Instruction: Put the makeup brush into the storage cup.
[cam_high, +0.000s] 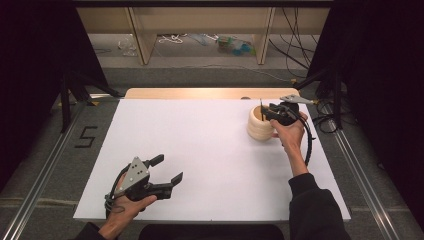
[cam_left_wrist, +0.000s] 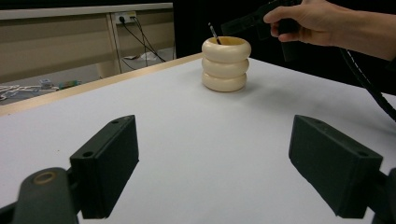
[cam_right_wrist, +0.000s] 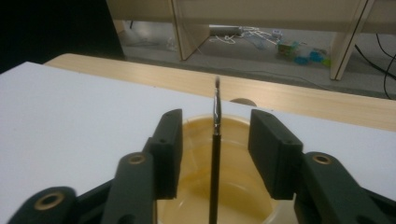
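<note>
Your right gripper (cam_right_wrist: 215, 140) stood apart around the brush (cam_right_wrist: 215, 154) in the cream holder (cam_left_wrist: 224, 64) | left gripper (cam_left_wrist: 212, 163) gaped empty | brush looked light, thin, slippery: grip the black handle.

Table: white rectangular tabletop (cam_high: 200, 150) with pale wooden far edge (cam_high: 200, 93)
Floor: grey carpet (cam_high: 210, 75), cables (cam_high: 295, 45) far right
Furniture: light wooden shelving (cam_high: 200, 22) beyond
Sides: black curtains (cam_high: 30, 75)

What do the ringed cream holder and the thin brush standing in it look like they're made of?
The holder looks like glazed ceramic or glossy moulded plastic: smooth cream rings with soft highlights and an amber-tinted inside; the look leaves open which. The brush has a matte black handle, probably painted wood or plastic, topped by a shiny ferrule that reads as metal, with a small dark tip.
</note>
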